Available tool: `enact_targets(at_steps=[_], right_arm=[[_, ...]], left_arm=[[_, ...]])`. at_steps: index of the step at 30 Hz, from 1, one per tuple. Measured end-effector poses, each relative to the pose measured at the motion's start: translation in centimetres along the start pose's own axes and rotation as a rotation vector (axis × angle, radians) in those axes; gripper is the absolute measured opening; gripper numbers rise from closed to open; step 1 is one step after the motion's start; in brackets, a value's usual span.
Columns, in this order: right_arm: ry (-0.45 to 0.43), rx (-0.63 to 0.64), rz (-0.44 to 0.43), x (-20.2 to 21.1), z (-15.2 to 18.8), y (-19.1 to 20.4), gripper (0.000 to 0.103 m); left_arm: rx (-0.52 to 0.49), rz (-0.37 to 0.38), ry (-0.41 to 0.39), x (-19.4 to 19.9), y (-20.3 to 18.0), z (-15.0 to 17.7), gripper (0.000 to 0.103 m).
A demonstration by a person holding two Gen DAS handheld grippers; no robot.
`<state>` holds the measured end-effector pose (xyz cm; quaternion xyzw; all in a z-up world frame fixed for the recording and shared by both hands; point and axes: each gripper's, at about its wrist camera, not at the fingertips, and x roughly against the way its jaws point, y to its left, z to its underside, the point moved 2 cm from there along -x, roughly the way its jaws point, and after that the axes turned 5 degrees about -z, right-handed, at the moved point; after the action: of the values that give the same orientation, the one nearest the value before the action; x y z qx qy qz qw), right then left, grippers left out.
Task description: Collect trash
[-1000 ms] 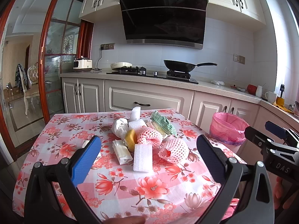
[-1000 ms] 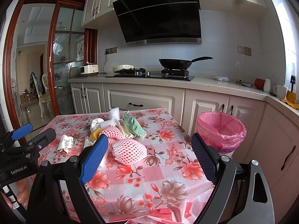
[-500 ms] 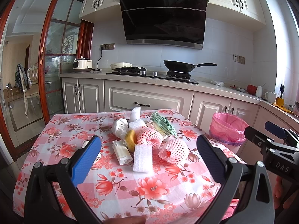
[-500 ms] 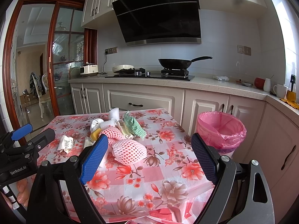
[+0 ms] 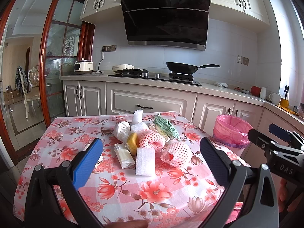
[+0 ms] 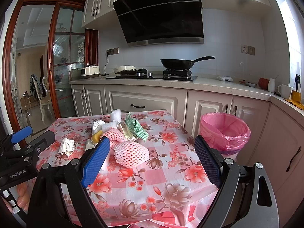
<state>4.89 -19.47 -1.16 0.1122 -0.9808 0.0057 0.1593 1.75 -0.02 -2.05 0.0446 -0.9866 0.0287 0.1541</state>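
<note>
A heap of trash lies mid-table on the floral tablecloth [image 5: 152, 186]: a white foam block [image 5: 145, 161], two pink foam nets [image 5: 176, 152] [image 6: 131, 153], a yellow sponge [image 5: 132, 140], a green-striped cloth [image 5: 167, 127] [image 6: 136, 127], a white wrapper [image 5: 123, 153] and crumpled paper [image 6: 66, 146]. A bin lined with a pink bag [image 5: 230, 131] [image 6: 224, 131] stands on the floor at the table's right. My left gripper [image 5: 152, 157] hovers open before the heap, holding nothing. My right gripper [image 6: 152, 157] is open too, short of the nearest pink net.
Kitchen cabinets and a counter [image 5: 152, 83] run behind the table, with a hob, a black wok [image 5: 180, 68] and a rice cooker [image 5: 83, 67]. A glass sliding door [image 5: 57, 66] stands at the left. Mugs and jars [image 6: 275, 86] sit on the right counter.
</note>
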Motion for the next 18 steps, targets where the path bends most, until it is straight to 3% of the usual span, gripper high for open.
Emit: enact_targets(at_steps=[18], right_arm=[[0.006, -0.006, -0.001, -0.12, 0.25, -0.06, 0.084]], left_arm=[[-0.008, -0.005, -0.002, -0.15, -0.44, -0.27, 0.099]])
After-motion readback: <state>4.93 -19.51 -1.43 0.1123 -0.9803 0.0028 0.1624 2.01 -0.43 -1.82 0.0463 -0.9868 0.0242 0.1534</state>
